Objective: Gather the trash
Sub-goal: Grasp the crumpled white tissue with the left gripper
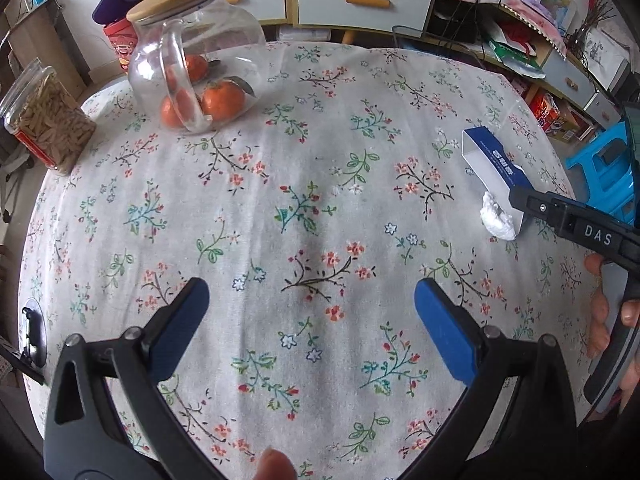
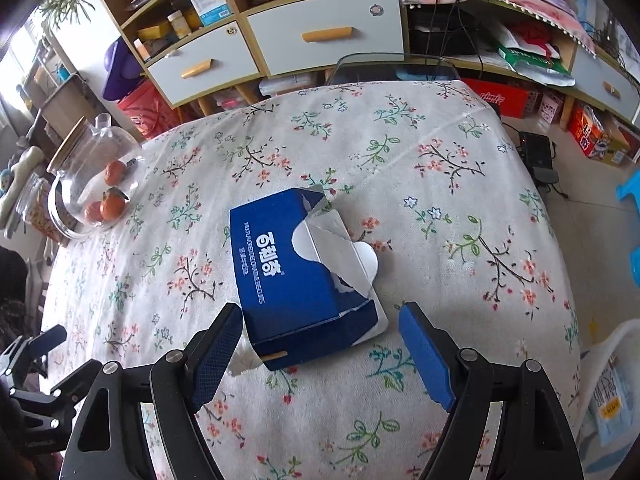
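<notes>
Hovering over a torn blue box (image 2: pixel 296 280) near the table's (image 2: pixel 400 152) right edge
Right gripper (image 2: pixel 320 344) and left gripper (image 1: pixel 312 312) gape, empty; crumpled tissue (image 1: pixel 498 220) touches the box; glass jug (image 1: pixel 192 72) at the far left corner holds oranges (image 1: pixel 222 100); "DAS" on one finger

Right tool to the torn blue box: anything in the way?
Nothing visible. The right tool is open with the blue box just ahead of its fingertips; only bare tablecloth around. A white crumpled wad lies against the box's near end.
</notes>
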The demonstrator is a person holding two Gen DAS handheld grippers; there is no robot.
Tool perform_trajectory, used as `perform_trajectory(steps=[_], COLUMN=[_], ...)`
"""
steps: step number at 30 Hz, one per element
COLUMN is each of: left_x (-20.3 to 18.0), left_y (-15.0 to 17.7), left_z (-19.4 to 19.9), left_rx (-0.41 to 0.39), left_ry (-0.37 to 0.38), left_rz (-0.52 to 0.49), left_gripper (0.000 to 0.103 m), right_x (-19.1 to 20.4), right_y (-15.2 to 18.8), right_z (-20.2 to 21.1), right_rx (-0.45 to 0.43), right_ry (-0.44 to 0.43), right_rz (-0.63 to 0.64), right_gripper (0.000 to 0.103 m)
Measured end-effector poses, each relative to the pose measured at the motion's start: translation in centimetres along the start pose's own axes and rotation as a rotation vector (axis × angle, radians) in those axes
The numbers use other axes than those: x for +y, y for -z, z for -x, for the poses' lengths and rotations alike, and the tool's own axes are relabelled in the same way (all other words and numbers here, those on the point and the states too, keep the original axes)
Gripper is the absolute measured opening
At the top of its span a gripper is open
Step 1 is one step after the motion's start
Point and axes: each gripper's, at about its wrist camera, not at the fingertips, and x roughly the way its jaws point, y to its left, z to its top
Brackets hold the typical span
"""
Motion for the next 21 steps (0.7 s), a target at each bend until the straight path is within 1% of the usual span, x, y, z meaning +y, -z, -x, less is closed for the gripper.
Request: perform_trajectory(steps=[2,3,5,6,7,12,15,16,17,19,21], left_x=[-0.2,-0.4,-0.6,-0.8,-0.9,-2.4,-3.5,-4.0,-4.5,-5.6,-6.5], left_y=[0.0,0.0,0.0,0.0,0.0,-0.3,-0.6,-0.8,-1.0,-1.3,-1.5], left_z=[0.0,0.0,-0.1,-0.2,-0.3,-0.9,-1.3,-1.4,-1.6,-2.1,-2.6], left_rx=[0.002,0.001,0.001,0.004,0.006,0.009,-0.002,-0.009,-0.010,0.000,0.013], left_ry=[0.001,-0.002,-0.002,0.006,0.011,0.029,0.025,0.030,0.040,0.063,0.096], left_rz=[0.000,-0.002,-0.002,0.000,0.001,-0.017,-0.041,-0.049,-0.061,-0.074,-0.060], left_gripper=[0.102,0.102,0.102,0.102,0.102,0.102,0.102,0.102,0.102,0.102,0.102], right_x=[0.2,0.2,0.4,0.5,0.4,-2.0,-3.8,-4.3,-4.8,-5.8,-6.7], right_y=[0.0,0.0,0.0,0.0,0.0,0.1,0.2,0.3,0.3,0.4,0.5], right_z=[-0.4,-0.3,0.2,0.3,0.4,2.2,3.2,3.3,3.4,3.6,3.7], right_rx=[0.017,0.017,0.008,0.011,0.015,-0.017,-0.029,-0.030,-0.030,-0.030,-0.036], right_ry=[-0.019,-0.020,-0.024,-0.031,-0.032,-0.026,-0.016,-0.011,-0.004,0.005,0.008], right_rz=[0.001,0.001,0.011,0.014,0.010,-0.047,-0.090,-0.102,-0.117,-0.144,-0.172], right_gripper=[0.066,0.063,0.054,0.028,0.011,0.012,0.016,0.019,0.023,0.045,0.056])
